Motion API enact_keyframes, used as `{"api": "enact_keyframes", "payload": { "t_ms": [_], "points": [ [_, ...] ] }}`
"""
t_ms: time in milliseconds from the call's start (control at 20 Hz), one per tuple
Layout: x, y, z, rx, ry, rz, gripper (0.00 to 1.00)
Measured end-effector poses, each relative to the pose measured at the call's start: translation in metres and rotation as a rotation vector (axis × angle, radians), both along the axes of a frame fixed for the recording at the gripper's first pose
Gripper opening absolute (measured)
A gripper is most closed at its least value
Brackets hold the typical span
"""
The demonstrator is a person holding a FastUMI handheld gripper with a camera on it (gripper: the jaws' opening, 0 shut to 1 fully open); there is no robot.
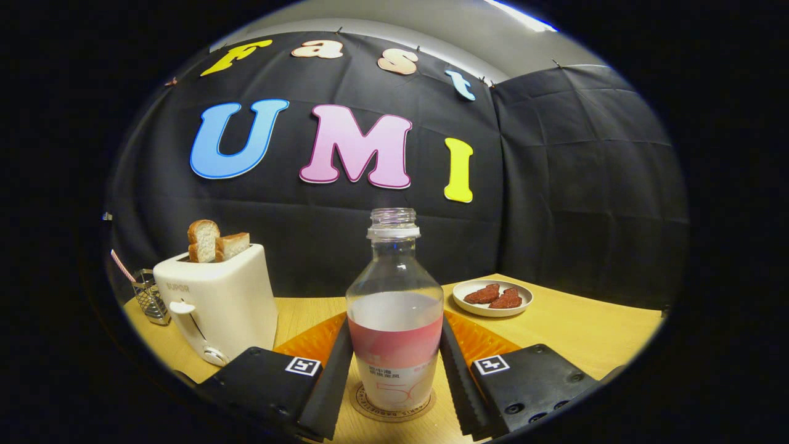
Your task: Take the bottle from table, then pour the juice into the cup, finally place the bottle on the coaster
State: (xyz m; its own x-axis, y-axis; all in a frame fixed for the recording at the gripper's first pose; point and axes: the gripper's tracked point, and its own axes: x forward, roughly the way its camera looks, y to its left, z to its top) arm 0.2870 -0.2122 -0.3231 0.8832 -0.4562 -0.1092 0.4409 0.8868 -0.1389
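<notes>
A clear, uncapped bottle [394,308] with a pink and white label stands upright between my fingers. Pale juice fills it to about the middle. Its base rests on a round cork coaster [370,408] on the wooden table. My gripper [394,333] is shut on the bottle: the left finger [333,376] and the right finger [459,382] both press against the labelled sides.
An orange mat [311,342] lies just beyond the coaster. A white toaster [219,305] holding two bread slices stands to the left, with a wire mesh holder [150,297] behind it. A white plate [493,305] with two reddish pieces sits beyond on the right.
</notes>
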Motion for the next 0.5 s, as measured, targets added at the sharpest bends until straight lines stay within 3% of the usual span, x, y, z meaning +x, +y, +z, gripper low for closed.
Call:
{"api": "enact_keyframes", "payload": {
  "t_ms": [500],
  "points": [
    [0.004, 0.003, -0.018, 0.022, 0.007, 0.002, 0.76]
  ]
}}
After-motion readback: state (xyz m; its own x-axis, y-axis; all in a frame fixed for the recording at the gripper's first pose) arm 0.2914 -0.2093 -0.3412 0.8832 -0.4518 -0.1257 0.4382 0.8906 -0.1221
